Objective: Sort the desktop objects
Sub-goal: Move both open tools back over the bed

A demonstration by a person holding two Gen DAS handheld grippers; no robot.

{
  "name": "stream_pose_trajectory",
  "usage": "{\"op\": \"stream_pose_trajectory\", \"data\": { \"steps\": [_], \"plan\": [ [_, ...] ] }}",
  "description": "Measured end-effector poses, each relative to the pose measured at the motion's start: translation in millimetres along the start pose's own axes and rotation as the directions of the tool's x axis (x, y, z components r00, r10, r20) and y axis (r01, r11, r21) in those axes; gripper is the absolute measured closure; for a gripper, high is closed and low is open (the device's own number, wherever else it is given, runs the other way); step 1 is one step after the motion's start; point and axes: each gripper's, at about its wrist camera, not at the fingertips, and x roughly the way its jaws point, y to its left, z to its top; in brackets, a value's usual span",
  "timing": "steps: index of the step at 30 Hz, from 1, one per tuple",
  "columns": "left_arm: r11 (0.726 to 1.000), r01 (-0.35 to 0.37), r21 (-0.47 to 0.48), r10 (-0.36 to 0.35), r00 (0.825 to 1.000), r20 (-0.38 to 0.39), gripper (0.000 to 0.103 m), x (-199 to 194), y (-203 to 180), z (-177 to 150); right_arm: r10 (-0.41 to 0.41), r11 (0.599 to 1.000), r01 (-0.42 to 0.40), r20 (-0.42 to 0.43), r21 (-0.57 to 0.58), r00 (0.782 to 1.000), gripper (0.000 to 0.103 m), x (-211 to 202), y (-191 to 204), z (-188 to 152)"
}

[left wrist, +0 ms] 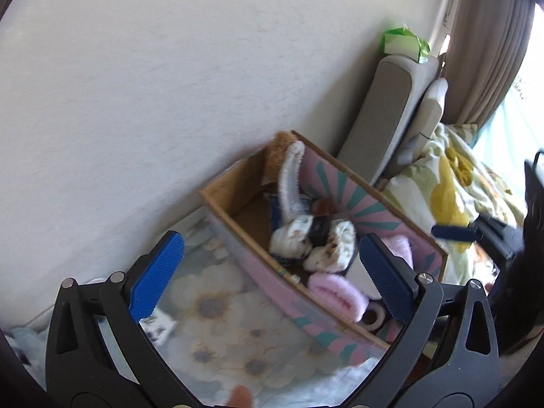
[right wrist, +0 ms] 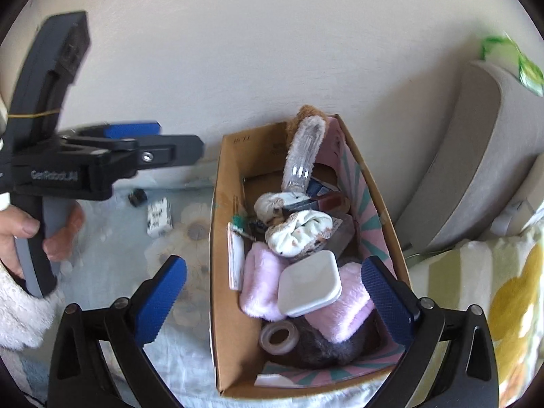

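Note:
A cardboard box (right wrist: 217,238) with pink and teal sides (left wrist: 268,285) stands on the floral tabletop against the wall. It holds pink fluffy cloths (right wrist: 260,282), a white square dish (right wrist: 309,284), rolled white socks (right wrist: 295,231), a tape roll (right wrist: 278,336), a fuzzy headband (right wrist: 302,149) and other items. My right gripper (right wrist: 272,302) is open and empty above the box's near end. My left gripper (left wrist: 268,282) is open and empty above the box's left wall; it also shows in the right wrist view (right wrist: 136,142), held to the left of the box.
A small printed white packet (right wrist: 158,217) and a small black item (right wrist: 137,197) lie on the floral tabletop (left wrist: 217,333) left of the box. A grey cushion (right wrist: 482,156) and a patterned blanket (right wrist: 476,289) are to the right. The wall is close behind.

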Motion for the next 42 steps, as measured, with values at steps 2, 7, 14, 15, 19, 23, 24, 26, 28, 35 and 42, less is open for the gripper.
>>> {"op": "stream_pose_trajectory", "data": {
  "steps": [2, 7, 14, 15, 19, 23, 24, 26, 28, 35, 42],
  "plan": [
    [1.0, 0.009, -0.021, -0.008, 1.0, 0.011, 0.0, -13.4, 8.1, -8.6, -0.029, 0.999, 0.03, 0.022, -0.038, 0.999, 0.0, -3.8, 8.4, 1.7],
    [0.996, -0.013, -0.086, 0.015, 1.0, 0.022, 0.0, -38.1, 30.0, -27.6, -0.025, 0.996, 0.035, 0.116, -0.085, 0.993, 0.0, -16.5, 30.1, 8.5],
    [0.973, -0.035, -0.227, 0.046, 0.998, 0.045, 0.0, -78.0, 78.4, -53.9, 0.014, 0.993, 0.005, 0.155, -0.118, 0.988, 0.0, -13.5, 59.4, 23.9],
    [0.968, -0.046, -0.245, 0.061, 0.997, 0.052, 0.0, -82.7, 84.1, -56.6, 0.026, 0.993, -0.007, 0.157, -0.119, 0.987, 0.0, -11.9, 63.0, 26.5],
    [0.941, -0.138, -0.31, 0.166, 0.984, 0.066, 0.0, -102.9, 108.5, -70.6, 0.048, 0.988, -0.023, 0.168, -0.151, 0.985, 0.0, -6.1, 77.9, 33.5],
    [0.92, -0.235, -0.314, 0.255, 0.967, 0.022, 0.0, -116.1, 132.6, -86.3, 0.072, 0.979, -0.044, 0.137, -0.201, 0.988, 0.0, 7.2, 97.8, 40.5],
    [0.916, -0.248, -0.314, 0.267, 0.963, 0.019, 0.0, -119.0, 137.6, -91.0, 0.077, 0.976, -0.052, 0.112, -0.213, 0.991, 0.0, 13.7, 103.9, 41.8],
    [0.906, -0.264, -0.33, 0.285, 0.958, 0.015, 0.0, -122.3, 149.3, -101.3, 0.084, 0.973, -0.063, 0.086, -0.22, 0.993, 0.0, 21.2, 113.1, 41.2],
    [0.895, -0.266, -0.359, 0.291, 0.957, 0.016, 0.0, -122.9, 160.4, -112.9, 0.092, 0.973, -0.075, 0.071, -0.216, 0.993, 0.0, 31.0, 120.7, 39.9],
    [0.857, -0.324, -0.401, 0.327, 0.943, -0.063, 0.0, -75.1, 204.6, -143.2, 0.111, 0.968, -0.1, 0.031, -0.231, 0.993, 0.0, 72.8, 146.6, 29.9],
    [0.893, -0.296, -0.34, 0.311, 0.95, -0.01, 0.006, -3.5, 229.5, -150.3, 0.129, 0.954, -0.14, -0.059, -0.267, 0.99, 0.0, 155.8, 183.3, 12.0]
  ]
}}
